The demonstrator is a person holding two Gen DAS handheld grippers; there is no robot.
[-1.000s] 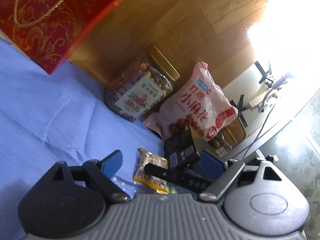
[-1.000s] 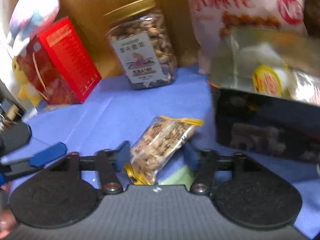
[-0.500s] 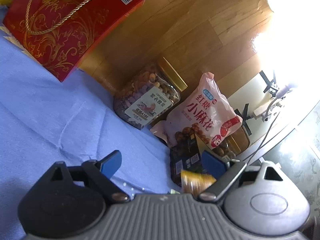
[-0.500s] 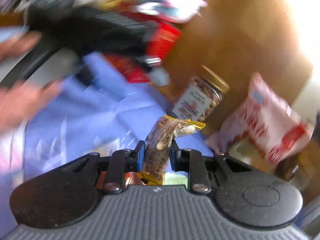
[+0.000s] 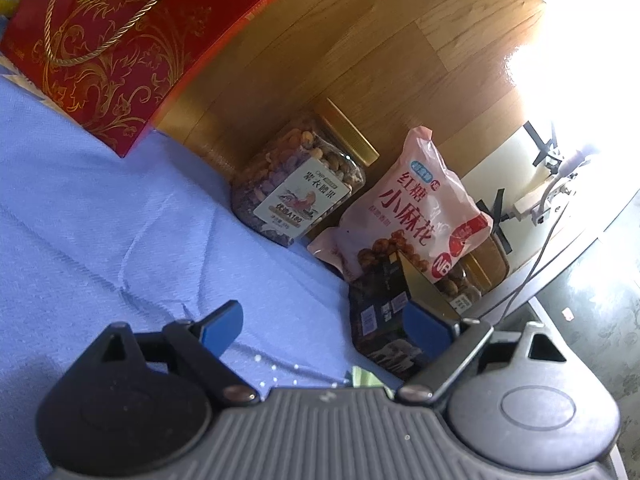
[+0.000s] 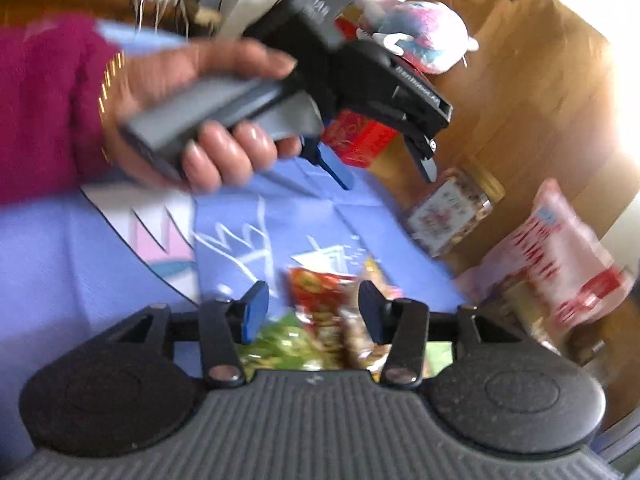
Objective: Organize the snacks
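A small heap of snack packets (image 6: 320,316), one red, one green and one showing nuts through clear film, lies on the blue cloth (image 6: 288,216) directly under the right gripper (image 6: 310,310). Its jaws stand apart around the heap with nothing pinched between them, which reads as either a packet just let go or a fresh grab being lined up; the motion blur leaves that unsettled. Only this view shows the heap, along with the person's left hand (image 6: 192,100) wrapped round the handle of the left gripper (image 6: 386,170), and a plush toy (image 6: 416,36) behind it.

The left wrist view misses the packets, apart from a green sliver at its lower edge. There the left gripper (image 5: 324,322) hangs wide open and empty over the cloth. That view gives the sharper look at the back row, probably lined up against the wooden wall to keep the bigger items tidy: red gift box (image 5: 132,40), nut jar (image 5: 300,188), pink twist-snack bag (image 5: 416,208), and a dark box (image 5: 380,312) in front of the bag.
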